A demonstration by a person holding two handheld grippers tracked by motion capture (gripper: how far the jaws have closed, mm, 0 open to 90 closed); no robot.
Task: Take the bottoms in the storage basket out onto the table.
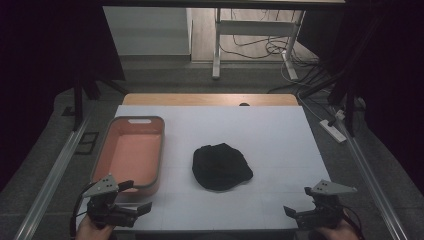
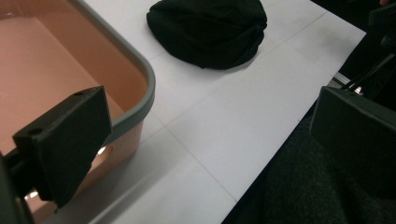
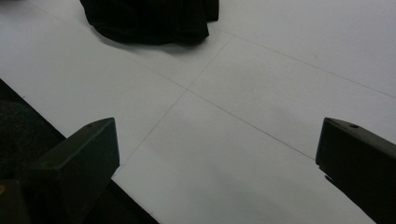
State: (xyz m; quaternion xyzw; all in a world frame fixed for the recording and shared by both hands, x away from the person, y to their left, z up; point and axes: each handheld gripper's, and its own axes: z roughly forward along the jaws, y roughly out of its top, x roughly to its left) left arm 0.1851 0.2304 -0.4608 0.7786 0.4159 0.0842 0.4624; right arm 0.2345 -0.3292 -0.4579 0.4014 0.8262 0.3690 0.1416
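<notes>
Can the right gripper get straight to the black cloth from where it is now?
Probably yes: the right gripper is open, and nothing but bare white table lies between it and the black cloth.

Black cloth (image 1: 221,166), salmon-pink grey-rimmed tub (image 1: 131,155), white table (image 1: 270,135)

I am working in what looks like a lab or test room: black curtains (image 1: 45,45) hang on both sides, a white-topped table (image 1: 280,135) sits between metal rails (image 1: 50,175), and cables (image 1: 260,47) and a power strip (image 1: 334,129) lie on the far floor.
</notes>
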